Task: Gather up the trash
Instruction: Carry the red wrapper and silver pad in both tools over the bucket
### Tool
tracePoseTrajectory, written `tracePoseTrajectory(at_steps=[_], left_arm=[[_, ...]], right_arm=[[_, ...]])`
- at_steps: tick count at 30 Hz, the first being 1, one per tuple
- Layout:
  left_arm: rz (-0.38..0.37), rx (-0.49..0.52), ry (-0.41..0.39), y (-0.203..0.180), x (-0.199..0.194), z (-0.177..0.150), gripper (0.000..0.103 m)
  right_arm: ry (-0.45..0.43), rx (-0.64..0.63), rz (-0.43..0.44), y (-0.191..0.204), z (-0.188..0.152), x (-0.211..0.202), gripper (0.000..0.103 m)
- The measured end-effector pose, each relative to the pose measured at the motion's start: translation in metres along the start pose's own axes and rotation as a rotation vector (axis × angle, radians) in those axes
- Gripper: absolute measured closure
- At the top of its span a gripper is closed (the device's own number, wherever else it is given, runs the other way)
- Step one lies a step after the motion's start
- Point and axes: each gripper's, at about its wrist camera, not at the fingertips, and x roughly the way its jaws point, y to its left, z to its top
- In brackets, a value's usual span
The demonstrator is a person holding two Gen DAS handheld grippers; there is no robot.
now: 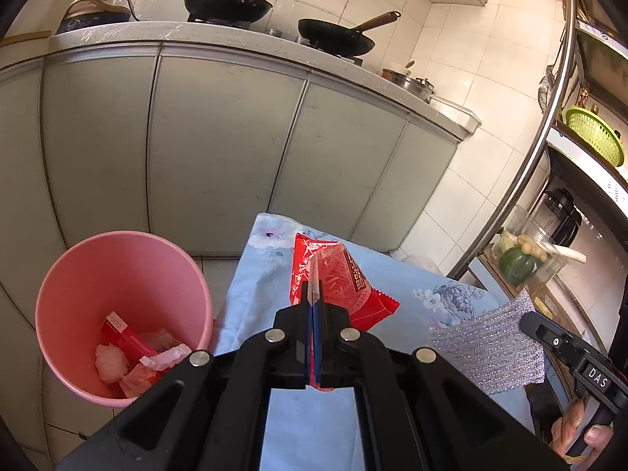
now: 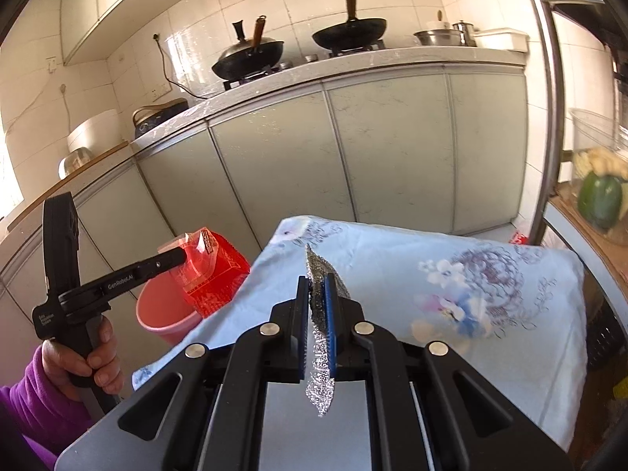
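Observation:
My left gripper (image 1: 314, 294) is shut on a red snack wrapper (image 1: 337, 274), held above the left part of the blue flowered cloth (image 1: 392, 286). The same wrapper (image 2: 208, 274) hangs over the pink bin (image 2: 165, 318) in the right wrist view, gripped by the left gripper (image 2: 182, 253). The pink bin (image 1: 78, 274) stands on the floor to the left, with a red packet and crumpled pale wrappers inside. My right gripper (image 2: 316, 286) is shut on a silver glittery scrubbing cloth (image 2: 320, 376), lifted off the flowered cloth (image 2: 431, 274); this silver cloth (image 1: 486, 349) shows at the right of the left wrist view.
Grey-green kitchen cabinets (image 1: 219, 149) stand behind, with woks (image 1: 227, 0) on the stove. A metal shelf rack (image 1: 549, 117) at the right holds a green basket (image 1: 596, 133), a green pepper (image 2: 600, 200) and a blender. A person's hand in a purple sleeve (image 2: 47, 388) holds the left gripper's handle.

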Motion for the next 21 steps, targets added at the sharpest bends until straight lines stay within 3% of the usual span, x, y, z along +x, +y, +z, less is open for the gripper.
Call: tracePoseTrajectory(at_steps=[14,21], left_arm=[[0.186,-0.106,-0.081,0.094,-0.037,0.013,0.103],[0.306,-0.082,-0.103,0.123,-0.041,0.006,0.103]], right_arm=[[0.009,-0.093,0.159,0.086,0.037,0.075,0.095],[0.028,-0.138,0.218,0.123,0.041,0.104,0.095]])
